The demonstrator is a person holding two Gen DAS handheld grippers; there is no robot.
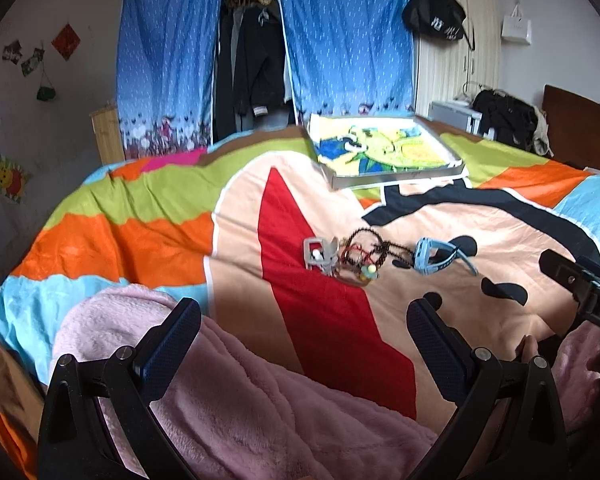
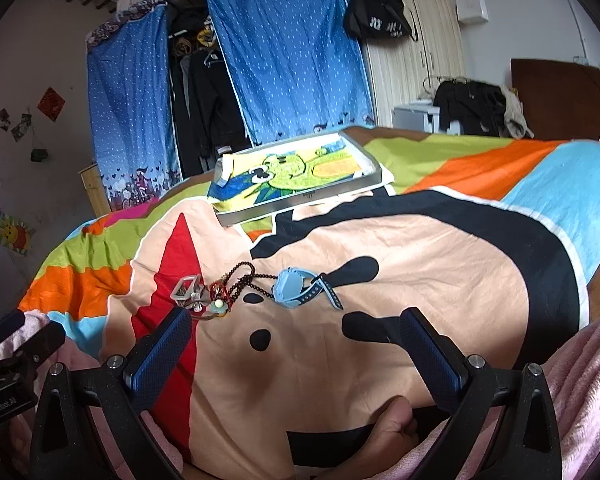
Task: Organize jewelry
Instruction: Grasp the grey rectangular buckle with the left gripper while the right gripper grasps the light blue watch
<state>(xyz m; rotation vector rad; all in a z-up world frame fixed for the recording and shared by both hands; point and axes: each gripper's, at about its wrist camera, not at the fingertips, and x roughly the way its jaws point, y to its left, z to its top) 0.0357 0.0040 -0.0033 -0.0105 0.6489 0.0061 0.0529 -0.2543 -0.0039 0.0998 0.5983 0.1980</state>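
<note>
A small heap of jewelry lies on the cartoon-print bedspread: a grey hair clip [image 1: 318, 256] [image 2: 188, 287], tangled dark and red bead strings [image 1: 364, 250] [image 2: 236, 282] with a pale green charm [image 1: 370, 272] [image 2: 220, 306], and a light blue watch [image 1: 440, 256] [image 2: 300, 290]. Beyond it rests a shallow grey tray [image 1: 396, 176] [image 2: 300, 200] lined with a cartoon cloth. My left gripper [image 1: 304, 316] is open, low and short of the heap, nothing between its fingers. My right gripper [image 2: 296, 326] is open too, just in front of the watch, also holding nothing.
A pink fleece blanket [image 1: 236, 392] [image 2: 580, 380] is bunched at the near edge of the bed. A hand [image 2: 392, 420] shows low between the right fingers. Blue curtains [image 1: 340, 40], hanging clothes and a dark headboard [image 2: 564, 100] stand beyond the bed.
</note>
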